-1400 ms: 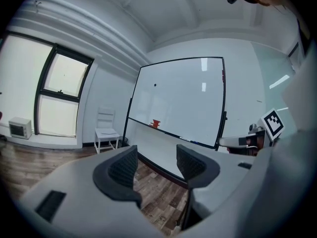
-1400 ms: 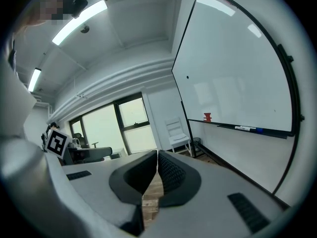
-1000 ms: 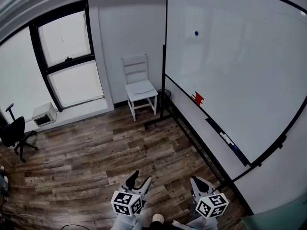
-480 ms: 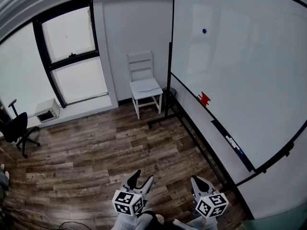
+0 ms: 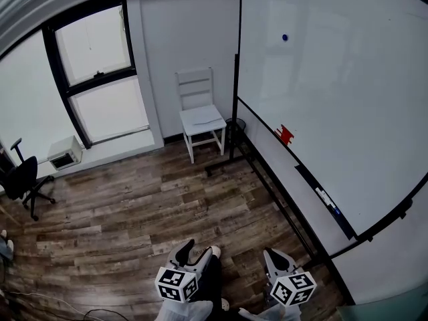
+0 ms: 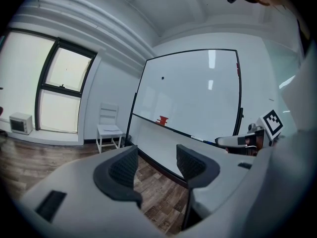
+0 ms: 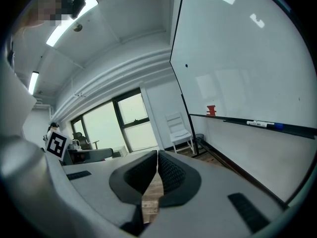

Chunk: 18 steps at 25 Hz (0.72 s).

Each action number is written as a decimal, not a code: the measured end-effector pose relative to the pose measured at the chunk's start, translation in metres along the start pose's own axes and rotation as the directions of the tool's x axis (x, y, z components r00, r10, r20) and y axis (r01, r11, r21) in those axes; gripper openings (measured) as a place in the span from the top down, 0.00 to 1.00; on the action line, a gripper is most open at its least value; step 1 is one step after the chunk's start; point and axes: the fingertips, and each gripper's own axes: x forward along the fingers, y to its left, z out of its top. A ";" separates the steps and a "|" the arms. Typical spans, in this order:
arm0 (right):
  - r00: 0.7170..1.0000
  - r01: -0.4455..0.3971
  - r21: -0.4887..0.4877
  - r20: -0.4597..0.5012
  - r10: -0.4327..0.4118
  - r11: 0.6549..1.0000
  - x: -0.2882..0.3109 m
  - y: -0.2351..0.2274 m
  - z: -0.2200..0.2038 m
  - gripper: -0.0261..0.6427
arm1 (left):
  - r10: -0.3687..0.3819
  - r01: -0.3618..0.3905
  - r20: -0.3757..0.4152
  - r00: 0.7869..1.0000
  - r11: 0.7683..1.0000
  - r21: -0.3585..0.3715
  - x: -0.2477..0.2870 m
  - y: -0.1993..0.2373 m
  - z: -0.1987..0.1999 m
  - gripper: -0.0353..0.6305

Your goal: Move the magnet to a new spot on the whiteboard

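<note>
1. Head view: the magnet (image 5: 285, 37), a small blue dot, sits high on the whiteboard (image 5: 348, 99) at about 1 o'clock in the frame, well apart from both tools.
2. The left gripper (image 6: 156, 162) is held low, near 6 o'clock in the head view. Its jaws are spread, with only floor showing through the gap.
3. The right gripper (image 7: 157, 175) is at about 5 o'clock in the head view. Its jaws are pressed together and pinch nothing.
4. The move looks not yet begun: neither tool is near the board, so the step in hand is probably the approach and reach upward.
5. What could go wrong:
   - If the right gripper arrives with its jaws together, it would likely shove the magnet along the board instead of gripping it.
   - The magnet is small and lies flat against the surface, so a shallow or tilted pinch may slip off its edge.
   - If it pops free, it would probably fall toward the ledge at 3 o'clock, where a red object (image 5: 285, 134) and markers (image 5: 326, 198) lie, or past it to the floor.
   - A hard push high on the board may rock the stand.
</note>
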 end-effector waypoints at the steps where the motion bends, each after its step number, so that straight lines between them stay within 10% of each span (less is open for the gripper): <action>1: 1.000 0.004 0.000 0.003 -0.004 1.000 0.003 -0.003 0.002 0.92 | -0.003 0.003 0.002 1.000 1.000 0.002 0.005 0.002 0.002 0.58; 18: 1.000 0.015 -0.018 0.019 -0.014 1.000 0.123 -0.046 0.069 0.92 | -0.047 0.046 0.032 0.998 0.998 0.033 0.122 0.063 0.076 0.58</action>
